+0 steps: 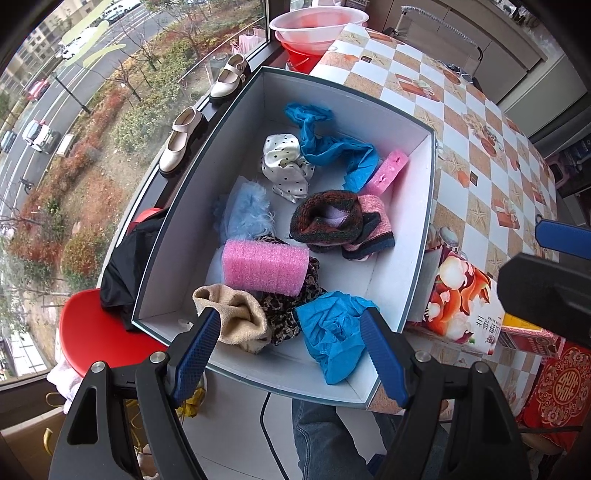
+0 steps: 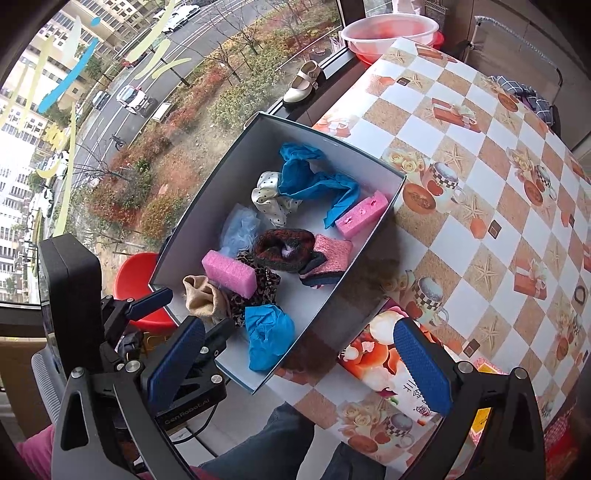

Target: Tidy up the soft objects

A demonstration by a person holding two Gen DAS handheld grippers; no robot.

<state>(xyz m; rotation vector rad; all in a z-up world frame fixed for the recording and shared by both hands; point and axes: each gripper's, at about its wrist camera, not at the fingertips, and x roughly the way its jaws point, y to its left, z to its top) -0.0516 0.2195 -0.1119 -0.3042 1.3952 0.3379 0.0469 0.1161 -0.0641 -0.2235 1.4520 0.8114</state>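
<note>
A grey-rimmed white box [image 1: 413, 206] on the table edge holds several soft things: a blue crumpled cover [image 1: 332, 328], a beige sock [image 1: 236, 317], a pink sponge [image 1: 264, 266], a dark knitted sock [image 1: 325, 218], a dotted white cloth [image 1: 286, 164], a long blue cloth [image 1: 332, 147], a second pink sponge [image 1: 389, 170] and a light-blue fluffy piece [image 1: 245, 210]. My left gripper [image 1: 290, 350] is open and empty over the box's near end. My right gripper [image 2: 301, 369] is open and empty, near the box's [image 2: 376, 229] near corner. The left gripper also shows in the right wrist view [image 2: 177, 314].
The checkered tablecloth [image 2: 480, 192] covers the table to the right. A printed tissue pack [image 1: 461, 306] lies beside the box. A red stool [image 1: 96, 332] stands below left. Shoes [image 1: 184, 140] sit on the window sill. A pink basin [image 1: 317, 26] stands at the far end.
</note>
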